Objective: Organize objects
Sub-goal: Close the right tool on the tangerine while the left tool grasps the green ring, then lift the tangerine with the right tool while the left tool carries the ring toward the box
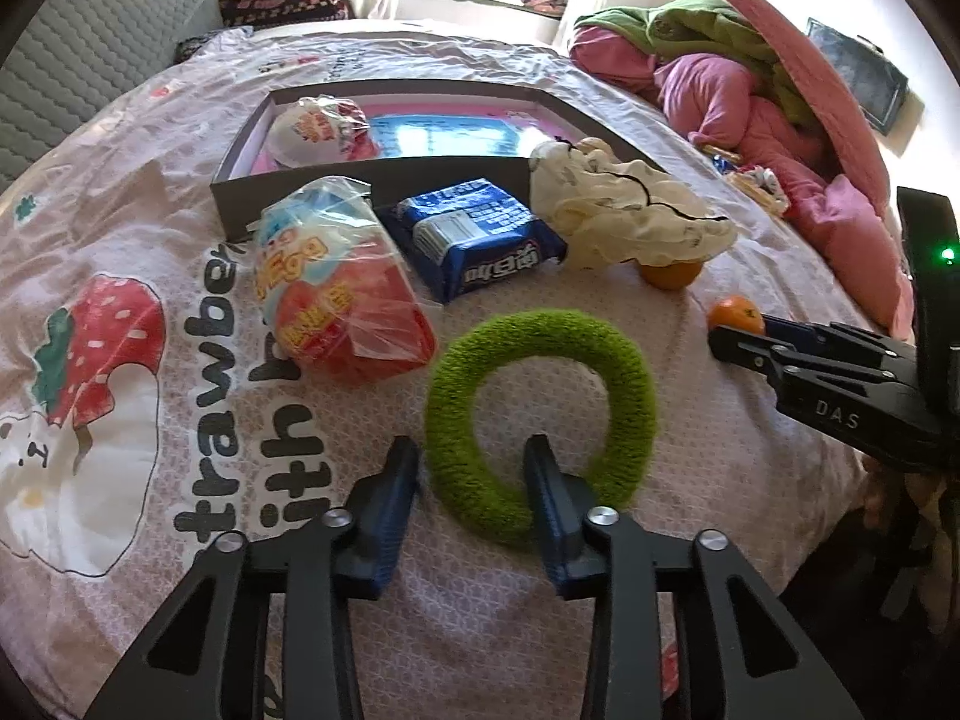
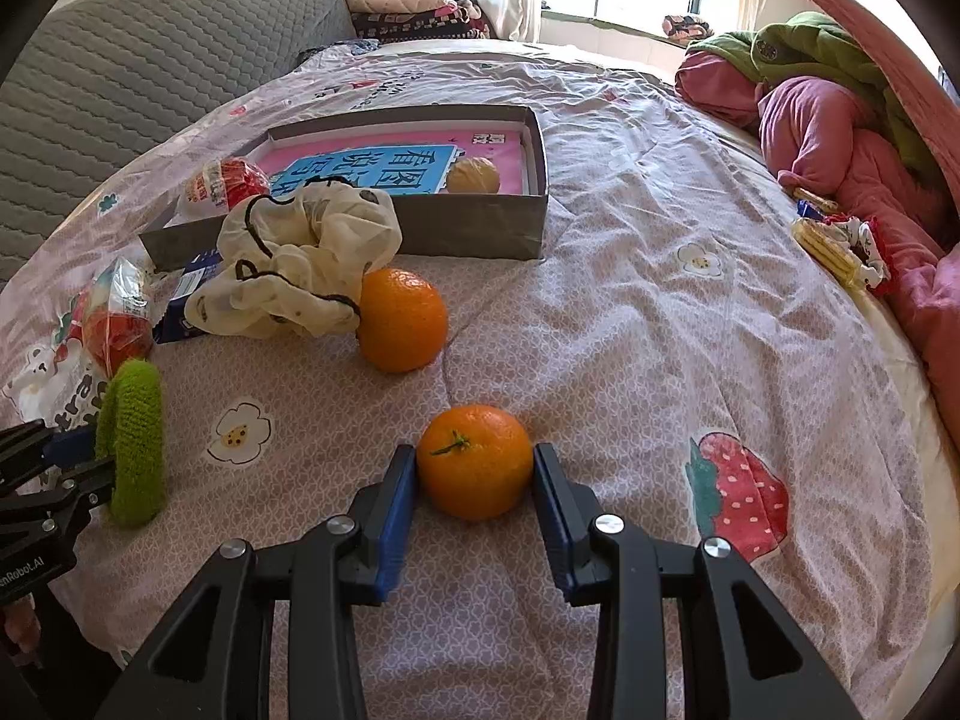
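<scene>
Pick-up step: right gripper (image 2: 474, 468) clamps the orange (image 2: 474, 461); left gripper (image 1: 471, 468) straddles the green ring (image 1: 540, 414), grip unclear. Next, lift toward the box (image 2: 480, 228) at twelve o'clock.

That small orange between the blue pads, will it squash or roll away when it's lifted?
The small orange looks firm and round, so it probably holds shape. The right gripper pads sit against both sides. Being round on soft bedding, it would likely roll if nudged free.

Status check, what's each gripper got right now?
Right gripper shut on orange. Left gripper pinching green ring. Box ahead, second orange between.
</scene>
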Available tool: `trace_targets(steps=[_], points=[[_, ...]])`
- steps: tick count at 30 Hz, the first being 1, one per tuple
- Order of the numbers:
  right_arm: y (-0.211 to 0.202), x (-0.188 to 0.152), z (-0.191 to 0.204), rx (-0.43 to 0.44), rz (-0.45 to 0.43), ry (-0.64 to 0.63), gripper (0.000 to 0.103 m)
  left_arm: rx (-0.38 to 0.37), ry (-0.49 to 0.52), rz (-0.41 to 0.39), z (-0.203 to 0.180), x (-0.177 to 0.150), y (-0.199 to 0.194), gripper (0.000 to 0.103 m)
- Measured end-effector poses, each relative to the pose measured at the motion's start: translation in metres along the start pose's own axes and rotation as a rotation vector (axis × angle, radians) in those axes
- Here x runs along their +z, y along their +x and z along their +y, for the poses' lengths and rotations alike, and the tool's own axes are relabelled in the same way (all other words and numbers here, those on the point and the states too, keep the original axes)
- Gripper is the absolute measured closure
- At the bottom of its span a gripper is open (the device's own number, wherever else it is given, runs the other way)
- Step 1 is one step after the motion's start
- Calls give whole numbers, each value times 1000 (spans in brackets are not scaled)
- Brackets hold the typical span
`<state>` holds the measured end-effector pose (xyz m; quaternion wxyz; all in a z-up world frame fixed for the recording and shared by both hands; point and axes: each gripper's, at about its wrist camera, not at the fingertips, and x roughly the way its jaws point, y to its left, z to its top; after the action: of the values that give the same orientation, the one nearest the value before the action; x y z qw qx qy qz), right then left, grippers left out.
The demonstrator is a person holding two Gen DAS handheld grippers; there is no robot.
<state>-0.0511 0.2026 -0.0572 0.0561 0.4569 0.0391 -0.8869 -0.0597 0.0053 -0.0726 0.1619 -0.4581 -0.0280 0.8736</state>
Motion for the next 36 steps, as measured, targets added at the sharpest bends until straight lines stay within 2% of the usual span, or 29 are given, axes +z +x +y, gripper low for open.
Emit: trace_targets(steps=[10,18,25,36], points=[[1,0,0,14,4,5,64,-48,-10,-11,-1,0,-4,89],[-4,0,2,46,-9,2,65,-46,13,-35,-5,-2,-11,90],[-12,1,9,88,-34,-14,65,-10,70,-67,-15,-5,-18,91],[-25,4,22,134,-89,-56,65,5,78,-92,-18,-5,-26,91]])
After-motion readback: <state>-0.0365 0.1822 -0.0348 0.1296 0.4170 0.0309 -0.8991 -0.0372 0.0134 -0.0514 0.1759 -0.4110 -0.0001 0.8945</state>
